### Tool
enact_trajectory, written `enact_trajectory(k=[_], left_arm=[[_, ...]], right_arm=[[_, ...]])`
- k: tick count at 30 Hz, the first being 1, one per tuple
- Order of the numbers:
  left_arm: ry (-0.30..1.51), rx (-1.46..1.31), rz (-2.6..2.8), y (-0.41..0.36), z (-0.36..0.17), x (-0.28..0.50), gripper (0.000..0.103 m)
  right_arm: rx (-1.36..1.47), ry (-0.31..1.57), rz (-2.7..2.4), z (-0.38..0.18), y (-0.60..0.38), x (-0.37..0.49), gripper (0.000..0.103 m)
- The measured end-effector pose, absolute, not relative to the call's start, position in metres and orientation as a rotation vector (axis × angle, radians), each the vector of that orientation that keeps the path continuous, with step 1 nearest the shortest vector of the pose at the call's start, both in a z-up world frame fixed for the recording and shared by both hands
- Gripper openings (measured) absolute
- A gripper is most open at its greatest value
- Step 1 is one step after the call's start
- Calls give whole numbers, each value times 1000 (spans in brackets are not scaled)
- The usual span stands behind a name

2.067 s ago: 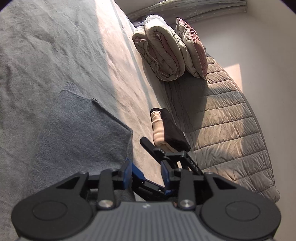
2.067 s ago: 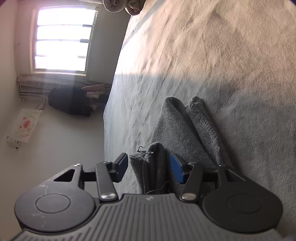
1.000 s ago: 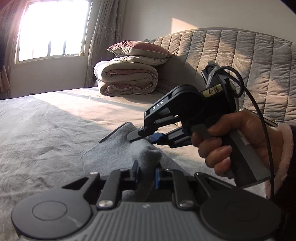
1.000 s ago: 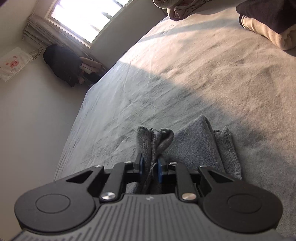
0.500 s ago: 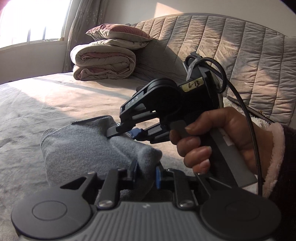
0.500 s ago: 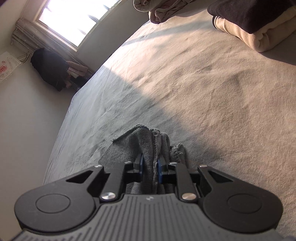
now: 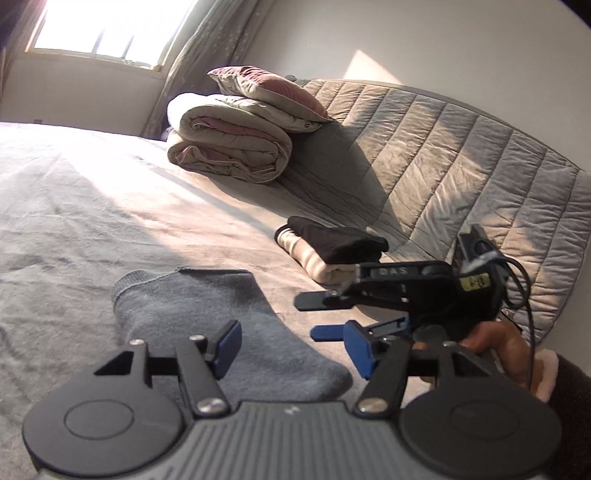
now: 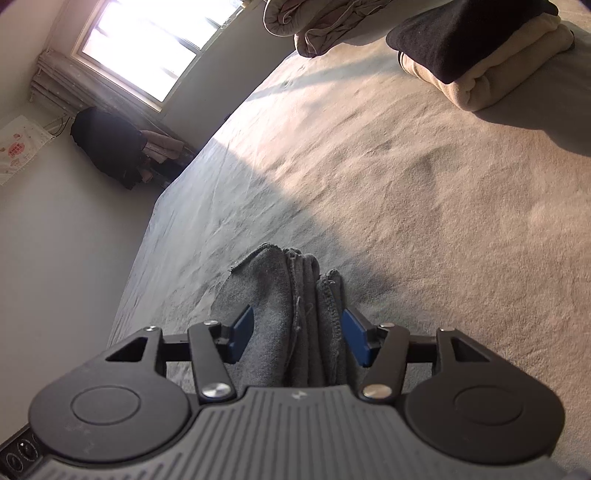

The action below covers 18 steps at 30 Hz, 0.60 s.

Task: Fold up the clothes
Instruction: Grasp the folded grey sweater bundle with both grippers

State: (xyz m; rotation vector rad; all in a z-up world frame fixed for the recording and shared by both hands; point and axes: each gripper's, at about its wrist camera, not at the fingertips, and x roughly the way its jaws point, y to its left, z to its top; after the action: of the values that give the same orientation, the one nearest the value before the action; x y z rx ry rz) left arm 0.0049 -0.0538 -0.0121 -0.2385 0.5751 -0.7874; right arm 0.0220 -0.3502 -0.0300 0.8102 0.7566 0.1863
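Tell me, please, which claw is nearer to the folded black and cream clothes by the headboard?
Right. The right claw hangs just before the folded clothes; the left claw is farther back, over the grey garment.

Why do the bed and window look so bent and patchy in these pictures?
Left wrist view: the fisheye lens curves the headboard; the window is glared white; sunlight bands the bed. Right wrist view: tilted horizon, blown-out window, grey garment in shadow.
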Motion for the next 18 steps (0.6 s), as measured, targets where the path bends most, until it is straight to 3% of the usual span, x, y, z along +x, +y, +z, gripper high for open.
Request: enact_trajectory(k=[6, 11, 14, 18], left_arm=[[634, -302, -662, -38, -21, 26, 70], [651, -304, -595, -34, -29, 36, 71], [759, -390, -564, -25, -43, 60, 79], [949, -533, -586, -16, -66, 104, 81]], right_arm=[[894, 773, 254, -29, -349, -4, 64], [787, 783, 293, -11, -333, -19, 64], [851, 838, 262, -18, -333, -29, 64], [958, 933, 257, -30, -330, -28, 67]])
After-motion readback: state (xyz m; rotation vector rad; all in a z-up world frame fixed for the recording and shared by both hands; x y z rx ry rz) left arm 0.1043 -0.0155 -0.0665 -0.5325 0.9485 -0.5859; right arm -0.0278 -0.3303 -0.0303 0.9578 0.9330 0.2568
